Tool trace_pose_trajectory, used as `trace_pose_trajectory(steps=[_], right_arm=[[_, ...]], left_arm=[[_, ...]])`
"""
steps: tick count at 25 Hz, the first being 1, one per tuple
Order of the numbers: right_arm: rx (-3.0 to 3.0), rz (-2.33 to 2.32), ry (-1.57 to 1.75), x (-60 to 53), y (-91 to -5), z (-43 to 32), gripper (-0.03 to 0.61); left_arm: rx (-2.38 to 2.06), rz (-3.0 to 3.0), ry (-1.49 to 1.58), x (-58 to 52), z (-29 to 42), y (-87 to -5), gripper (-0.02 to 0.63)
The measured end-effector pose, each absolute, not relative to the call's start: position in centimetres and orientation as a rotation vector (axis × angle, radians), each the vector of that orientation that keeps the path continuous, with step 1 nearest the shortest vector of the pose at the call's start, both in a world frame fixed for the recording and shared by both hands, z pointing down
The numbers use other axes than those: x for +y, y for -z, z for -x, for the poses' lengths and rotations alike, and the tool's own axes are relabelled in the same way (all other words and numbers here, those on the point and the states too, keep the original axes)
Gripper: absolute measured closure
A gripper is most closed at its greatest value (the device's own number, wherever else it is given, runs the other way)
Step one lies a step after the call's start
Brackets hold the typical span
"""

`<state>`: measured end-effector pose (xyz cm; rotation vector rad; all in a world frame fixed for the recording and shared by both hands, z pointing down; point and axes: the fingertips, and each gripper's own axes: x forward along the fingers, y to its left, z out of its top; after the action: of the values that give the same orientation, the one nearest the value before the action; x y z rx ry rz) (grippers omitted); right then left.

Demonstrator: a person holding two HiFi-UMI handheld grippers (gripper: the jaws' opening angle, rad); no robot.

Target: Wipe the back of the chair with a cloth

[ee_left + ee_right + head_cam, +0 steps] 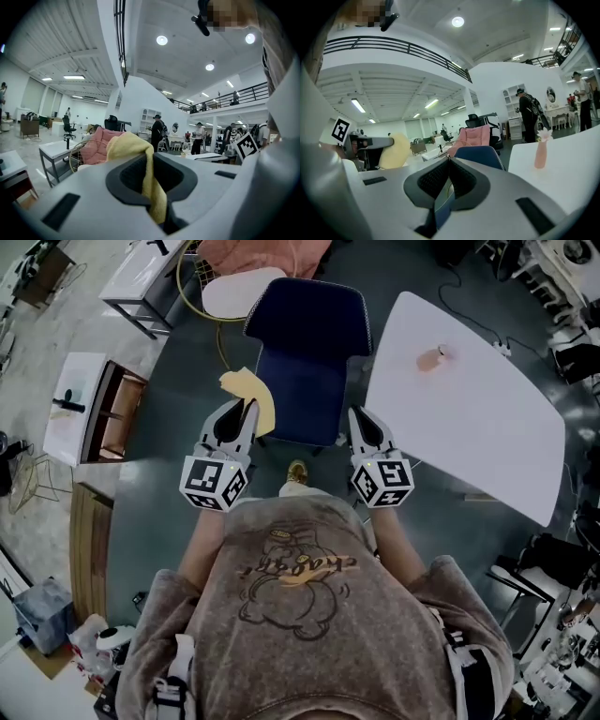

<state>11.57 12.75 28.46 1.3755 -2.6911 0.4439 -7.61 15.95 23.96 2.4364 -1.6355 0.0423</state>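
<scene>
Left gripper (240, 414) jaws clamped on yellow cloth (255, 393); right gripper (362, 420) jaws together; both aimed at chair (307, 320).

Head view set above the person, facing steeply down onto chair (305, 362) and white table (469, 399), each gripper view near-level along its own jaws, close behind them, facing the open hall, all three share the cloth (129, 147) (pink armchair (477, 136) in both gripper views).
</scene>
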Motion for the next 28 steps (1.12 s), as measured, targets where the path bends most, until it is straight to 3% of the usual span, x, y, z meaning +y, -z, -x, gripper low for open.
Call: trace_pose_trajectory(steps=[28], right_arm=[[-2.593, -1.494, -0.478, 1.2, -31.8, -6.7, 0.551]], left_arm=[[-1.513, -2.449, -0.104, 2.0, 13.7, -28.0, 0.568]])
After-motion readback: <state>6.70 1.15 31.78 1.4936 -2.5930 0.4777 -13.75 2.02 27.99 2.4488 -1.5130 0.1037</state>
